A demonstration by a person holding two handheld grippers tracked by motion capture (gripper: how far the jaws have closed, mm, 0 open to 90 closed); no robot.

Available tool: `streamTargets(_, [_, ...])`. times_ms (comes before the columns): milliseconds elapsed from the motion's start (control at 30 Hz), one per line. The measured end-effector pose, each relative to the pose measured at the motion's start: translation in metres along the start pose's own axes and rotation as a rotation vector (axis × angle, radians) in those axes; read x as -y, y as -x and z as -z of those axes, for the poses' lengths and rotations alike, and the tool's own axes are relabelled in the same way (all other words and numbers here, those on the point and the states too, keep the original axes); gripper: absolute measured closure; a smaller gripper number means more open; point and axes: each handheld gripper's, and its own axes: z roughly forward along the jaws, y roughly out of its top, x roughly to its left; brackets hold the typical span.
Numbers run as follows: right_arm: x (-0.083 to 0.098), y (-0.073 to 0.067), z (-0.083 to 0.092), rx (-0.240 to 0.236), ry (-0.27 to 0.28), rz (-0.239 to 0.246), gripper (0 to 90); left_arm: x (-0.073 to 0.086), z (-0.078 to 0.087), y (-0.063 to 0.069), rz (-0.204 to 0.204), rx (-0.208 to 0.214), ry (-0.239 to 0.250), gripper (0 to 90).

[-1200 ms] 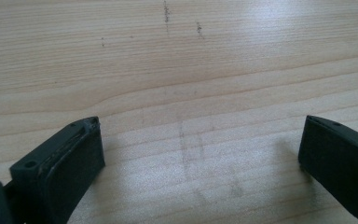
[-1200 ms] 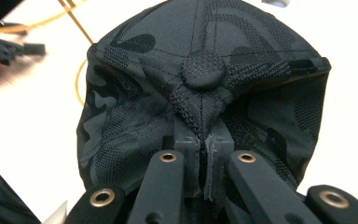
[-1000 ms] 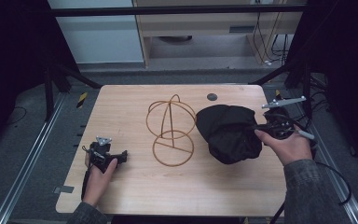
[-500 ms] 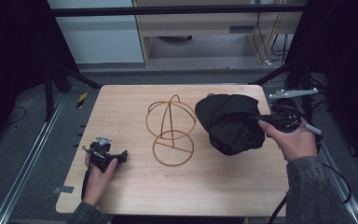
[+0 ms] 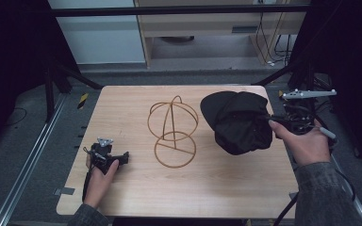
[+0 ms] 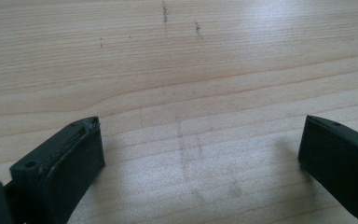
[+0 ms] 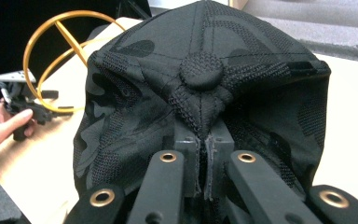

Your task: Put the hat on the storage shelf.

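— Where's the cap?

— I have the black cap [image 5: 238,122] hanging off my right gripper [image 7: 204,154], raised above the right side of the desk [image 5: 132,99]. In the right gripper view its top button [image 7: 201,71] faces the camera, and my fingers [image 7: 186,158] are pressed together on a fold of the mesh fabric just under that button. The crown sags and crumples around the pinch. From the high view the brim [image 5: 212,106] points toward the far left, and the cap sits just beside the wire stand without touching it, as far as I can tell.

— And the stand?

— The gold wire stand [image 5: 173,132] is upright near the middle of the desk: a round ring at the base, and a dome of hoops above it. Nothing is on it.

— Your other hand?

— My left gripper [image 5: 104,155] rests low at the near left corner, well apart from the stand. In the left gripper view its fingers [image 6: 70,163] are spread wide, with bare wood grain between them and faint scuff marks [image 6: 165,11] farther off.
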Motion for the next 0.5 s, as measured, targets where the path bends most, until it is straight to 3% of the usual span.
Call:
streamTargets(400, [-0.021,-0.017,0.003,-0.044,0.056,0.007,86.8,0.0,0.0,0.0,0.002,0.0,0.002,0.0])
streamTargets(500, [-0.033,-0.028,0.0,-0.062,0.08,0.02,86.8,0.0,0.0,0.0,0.001,0.0,0.001,0.0])
